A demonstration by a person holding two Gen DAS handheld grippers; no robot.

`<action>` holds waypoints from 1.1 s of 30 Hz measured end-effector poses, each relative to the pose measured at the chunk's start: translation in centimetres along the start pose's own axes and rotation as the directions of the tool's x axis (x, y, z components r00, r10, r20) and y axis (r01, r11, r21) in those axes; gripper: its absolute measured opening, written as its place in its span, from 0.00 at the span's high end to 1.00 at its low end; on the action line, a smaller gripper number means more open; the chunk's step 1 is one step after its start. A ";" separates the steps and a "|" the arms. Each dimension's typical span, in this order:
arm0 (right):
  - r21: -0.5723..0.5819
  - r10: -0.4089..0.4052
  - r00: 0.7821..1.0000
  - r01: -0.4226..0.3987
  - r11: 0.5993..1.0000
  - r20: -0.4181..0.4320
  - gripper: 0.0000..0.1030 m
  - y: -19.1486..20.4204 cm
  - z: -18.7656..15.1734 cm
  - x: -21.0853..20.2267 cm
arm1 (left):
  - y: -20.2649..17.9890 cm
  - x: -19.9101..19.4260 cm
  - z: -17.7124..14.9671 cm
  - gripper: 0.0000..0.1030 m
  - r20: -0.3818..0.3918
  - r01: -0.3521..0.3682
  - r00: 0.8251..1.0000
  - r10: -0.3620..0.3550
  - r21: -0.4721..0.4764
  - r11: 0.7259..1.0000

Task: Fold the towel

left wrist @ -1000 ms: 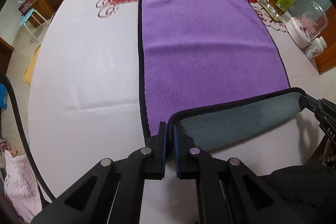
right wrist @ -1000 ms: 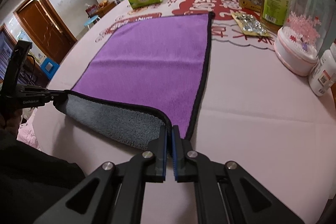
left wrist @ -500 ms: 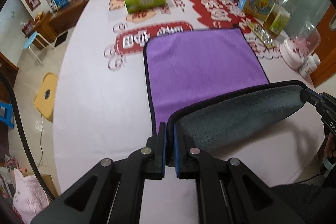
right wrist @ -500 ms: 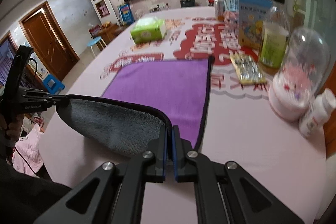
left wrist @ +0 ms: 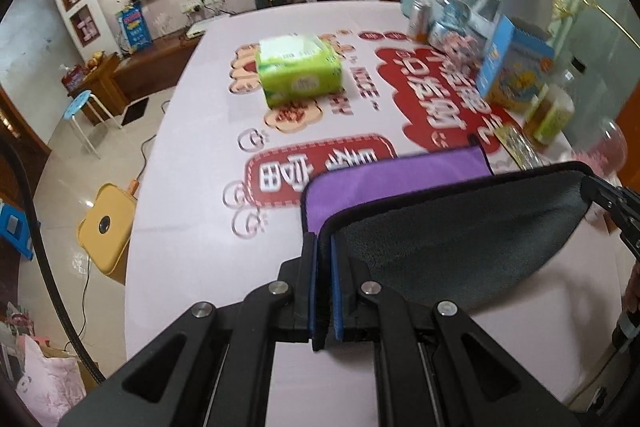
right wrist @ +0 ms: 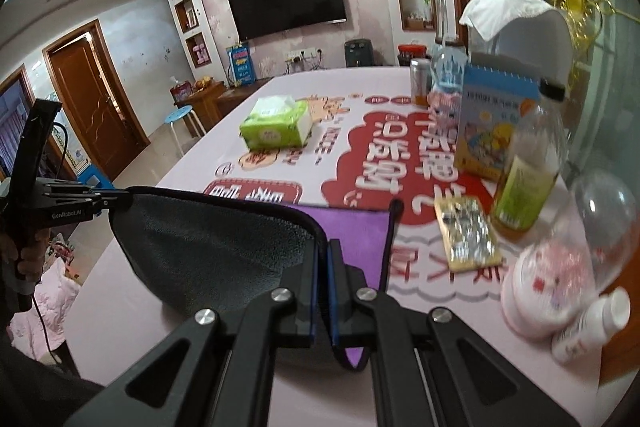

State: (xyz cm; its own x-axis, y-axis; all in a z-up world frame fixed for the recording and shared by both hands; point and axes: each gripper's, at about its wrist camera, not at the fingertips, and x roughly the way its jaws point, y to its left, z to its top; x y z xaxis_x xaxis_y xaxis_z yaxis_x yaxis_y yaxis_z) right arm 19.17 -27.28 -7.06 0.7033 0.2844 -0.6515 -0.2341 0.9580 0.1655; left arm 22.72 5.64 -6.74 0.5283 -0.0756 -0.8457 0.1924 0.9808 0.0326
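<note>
The towel (left wrist: pixel 452 251) is purple on top and grey underneath, with a black hem. My left gripper (left wrist: pixel 323 247) is shut on its near left corner. My right gripper (right wrist: pixel 322 259) is shut on its near right corner. Both hold the near edge lifted high, so the grey underside (right wrist: pixel 208 247) hangs facing me. The far purple part (left wrist: pixel 392 175) still lies on the table. The right gripper shows at the right edge of the left wrist view (left wrist: pixel 612 203), and the left gripper at the left of the right wrist view (right wrist: pixel 80 203).
A green tissue pack (left wrist: pixel 298 67) sits beyond the towel on the pink printed tablecloth (left wrist: pixel 192 211). A blue box (right wrist: pixel 492 123), bottles (right wrist: pixel 528 179), a foil blister pack (right wrist: pixel 468 235), a domed pink jar (right wrist: pixel 560 267) and a white pill bottle (right wrist: pixel 588 323) crowd the right side.
Both grippers have raised the towel's near edge and carried it toward the far edge. More grey underside shows and less purple lies flat.
</note>
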 end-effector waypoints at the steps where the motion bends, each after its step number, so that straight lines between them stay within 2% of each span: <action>1: -0.004 -0.009 1.000 0.009 1.000 0.008 0.96 0.0 0.4 0.3 | 0.2 0.3 0.5 0.96 0.013 0.001 1.000 -0.001 -0.009 1.000; 9: -0.060 -0.132 0.990 0.135 0.989 0.047 0.96 0.2 1.2 3.5 | 0.4 4.1 2.4 0.96 0.037 -0.006 0.999 0.007 -0.035 0.999; 13: -0.086 -0.208 0.975 0.214 0.973 0.073 0.96 0.2 0.8 5.4 | 0.2 6.3 2.7 0.96 0.036 -0.004 0.999 0.005 -0.045 0.999; 17: -0.091 -0.250 0.965 0.257 0.962 0.082 0.96 0.0 0.7 7.2 | 0.2 8.4 3.0 0.96 0.027 -0.001 1.000 0.003 -0.057 0.998; 30: -0.081 -0.256 0.966 0.258 0.963 0.034 0.94 -0.7 0.0 11.6 | 1.0 13.7 3.5 0.93 -0.035 -0.001 0.999 -0.002 -0.089 0.996; 32: -0.078 -0.257 0.966 0.258 0.963 0.022 0.93 -0.7 -0.2 12.1 | 1.0 14.2 3.6 0.89 -0.041 0.007 0.999 -0.011 -0.093 0.996; 33: -0.076 -0.259 0.966 0.259 0.963 0.014 0.93 -0.7 -0.3 12.4 | 1.1 14.3 3.6 0.82 -0.041 0.003 0.999 -0.007 -0.096 0.995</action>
State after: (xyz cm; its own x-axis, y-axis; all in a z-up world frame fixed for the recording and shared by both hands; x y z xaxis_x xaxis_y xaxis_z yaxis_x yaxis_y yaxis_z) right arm 27.84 -24.43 -15.44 0.7496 0.0271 -0.6614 -0.0938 0.9934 -0.0656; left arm 33.47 4.94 -16.83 0.4928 -0.0746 -0.8669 0.1135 0.9933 -0.0210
